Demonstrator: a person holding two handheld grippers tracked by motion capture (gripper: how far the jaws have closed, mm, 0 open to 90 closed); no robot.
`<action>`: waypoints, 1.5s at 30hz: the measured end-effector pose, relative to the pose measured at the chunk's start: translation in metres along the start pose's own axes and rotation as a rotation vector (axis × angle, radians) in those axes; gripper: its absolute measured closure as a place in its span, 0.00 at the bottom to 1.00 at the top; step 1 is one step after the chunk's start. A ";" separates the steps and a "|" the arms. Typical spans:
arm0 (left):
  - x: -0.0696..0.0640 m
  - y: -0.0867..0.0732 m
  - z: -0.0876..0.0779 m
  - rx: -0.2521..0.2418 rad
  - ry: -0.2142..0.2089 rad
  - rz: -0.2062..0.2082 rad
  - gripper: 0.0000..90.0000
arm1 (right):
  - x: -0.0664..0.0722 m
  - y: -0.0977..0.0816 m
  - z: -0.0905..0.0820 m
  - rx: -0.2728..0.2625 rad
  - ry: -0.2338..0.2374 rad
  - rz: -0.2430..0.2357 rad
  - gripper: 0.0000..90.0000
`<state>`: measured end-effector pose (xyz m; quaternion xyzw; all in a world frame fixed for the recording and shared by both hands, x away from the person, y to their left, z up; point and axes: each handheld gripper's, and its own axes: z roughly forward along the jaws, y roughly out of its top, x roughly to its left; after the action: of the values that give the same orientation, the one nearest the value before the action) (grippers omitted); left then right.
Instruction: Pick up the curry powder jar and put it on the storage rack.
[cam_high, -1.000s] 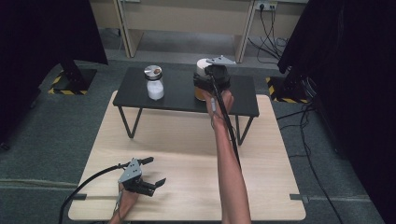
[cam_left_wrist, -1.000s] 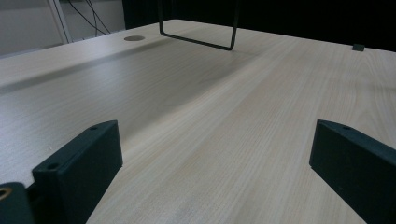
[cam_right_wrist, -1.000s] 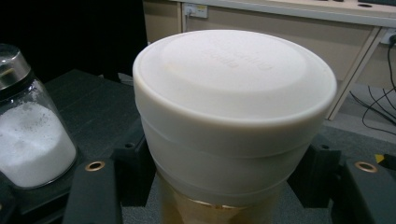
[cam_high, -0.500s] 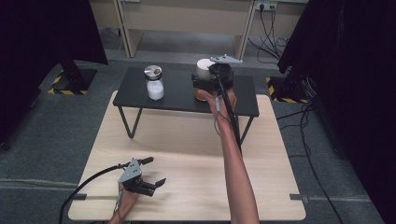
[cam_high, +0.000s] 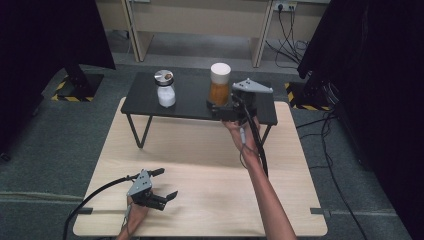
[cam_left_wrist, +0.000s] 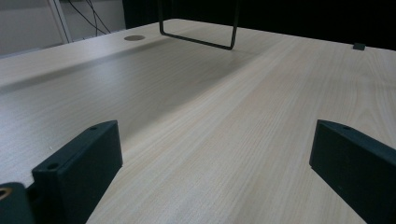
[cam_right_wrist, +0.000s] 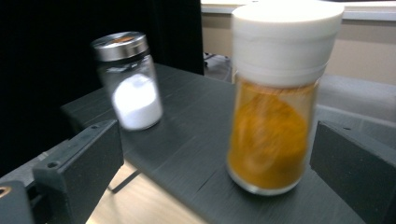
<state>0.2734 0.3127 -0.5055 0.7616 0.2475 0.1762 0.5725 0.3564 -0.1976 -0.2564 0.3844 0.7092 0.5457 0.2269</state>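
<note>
A jar of orange powder with a white lid stands upright on the low black shelf. My right gripper hovers just in front of it at the shelf's near edge. Its jaws have just been opening and are now wide apart, with the jar ahead of them and untouched. A glass shaker of white powder with a metal lid stands farther left on the shelf. My left gripper rests open on the wooden table, holding nothing.
The black shelf stands on thin wire legs at the table's far side. Cables trail from both grippers. Dark curtains flank the table, and grey floor lies around it.
The right gripper's jaws opened and let go of the orange jar, then it drew back toward the shelf's near edge and slightly right. The left gripper stayed still.
</note>
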 end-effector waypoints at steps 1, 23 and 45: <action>0.000 0.000 0.000 0.000 0.000 0.000 0.02 | 0.001 -0.010 -0.007 -0.015 0.032 -0.004 0.03; -0.001 0.001 0.000 0.004 0.001 0.010 0.02 | -0.014 -0.156 -0.047 -0.006 0.254 -0.120 0.02; -0.001 0.000 0.000 0.001 -0.002 0.017 0.02 | -0.033 -0.270 -0.048 0.009 0.152 -0.092 0.03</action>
<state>0.2727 0.3124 -0.5053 0.7642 0.2407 0.1801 0.5707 0.2602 -0.2817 -0.5013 0.3099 0.7436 0.5594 0.1954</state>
